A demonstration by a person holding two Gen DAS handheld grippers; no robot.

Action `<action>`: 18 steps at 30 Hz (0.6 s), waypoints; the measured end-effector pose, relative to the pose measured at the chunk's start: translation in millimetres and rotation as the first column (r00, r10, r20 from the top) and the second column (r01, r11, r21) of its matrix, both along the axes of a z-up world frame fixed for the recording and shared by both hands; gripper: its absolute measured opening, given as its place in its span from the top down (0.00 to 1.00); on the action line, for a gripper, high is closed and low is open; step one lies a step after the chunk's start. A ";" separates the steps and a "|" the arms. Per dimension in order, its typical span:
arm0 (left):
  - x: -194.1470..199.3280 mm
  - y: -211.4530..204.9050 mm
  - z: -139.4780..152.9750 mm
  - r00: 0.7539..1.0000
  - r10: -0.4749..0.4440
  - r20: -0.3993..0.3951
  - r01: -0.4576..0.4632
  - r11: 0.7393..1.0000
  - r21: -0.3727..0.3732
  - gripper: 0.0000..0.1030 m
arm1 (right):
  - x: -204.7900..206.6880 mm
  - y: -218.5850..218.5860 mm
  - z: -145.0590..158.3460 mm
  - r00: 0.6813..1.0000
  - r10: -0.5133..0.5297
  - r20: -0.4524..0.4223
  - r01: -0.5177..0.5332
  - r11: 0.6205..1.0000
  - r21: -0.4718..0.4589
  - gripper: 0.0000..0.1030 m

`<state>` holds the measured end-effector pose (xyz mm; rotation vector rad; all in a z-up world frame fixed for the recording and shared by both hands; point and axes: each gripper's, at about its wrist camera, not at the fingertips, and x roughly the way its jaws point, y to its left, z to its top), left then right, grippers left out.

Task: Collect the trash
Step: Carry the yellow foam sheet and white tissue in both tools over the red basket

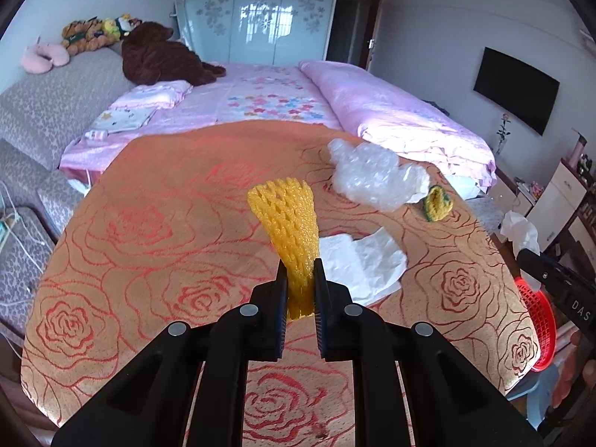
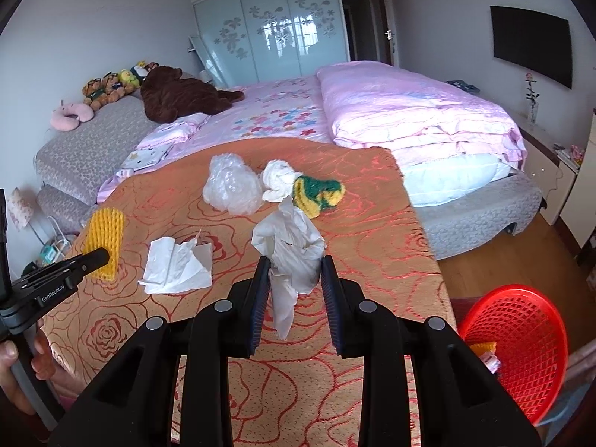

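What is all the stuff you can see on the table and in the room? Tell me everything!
foam net: one, yellow, held in the left gripper
tissue: one, white, held in the right gripper
flat tissue: one, white, lying on the tablecloth
crumpled tissue: one, white, beside the plastic wrap
plastic wrap: one, clear, far part of the table
knitted cloth: one, yellow and green, far part of the table
tablecloth: one, orange with red roses
basket: one, red, right of the table, some trash inside
bed: one, pink bedding
big teddy: one, brown, on the bed
TV: one, black, on the wall
left gripper: black, shut
right gripper: black, shut
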<state>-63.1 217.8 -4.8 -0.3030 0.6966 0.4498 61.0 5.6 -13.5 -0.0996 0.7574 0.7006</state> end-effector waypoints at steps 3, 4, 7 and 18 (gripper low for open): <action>4.6 -5.0 3.7 1.000 -0.019 0.007 0.019 1.000 0.009 0.89 | 1.6 -6.9 3.7 1.000 -0.021 0.007 0.021 1.000 0.001 0.73; 6.3 -7.1 5.0 1.000 -0.027 0.010 0.026 1.000 0.011 0.89 | 2.1 -9.9 4.7 1.000 -0.029 0.008 0.029 1.000 0.001 0.73; 11.9 -13.5 9.0 0.999 -0.049 0.020 0.049 0.999 0.020 0.89 | 4.6 -18.8 7.6 0.998 -0.055 0.014 0.055 0.999 0.002 0.73; 44.0 -51.2 21.3 0.982 -0.184 0.044 0.182 0.983 0.035 0.89 | 11.2 -60.3 17.7 0.987 -0.154 0.039 0.154 0.988 -0.002 0.73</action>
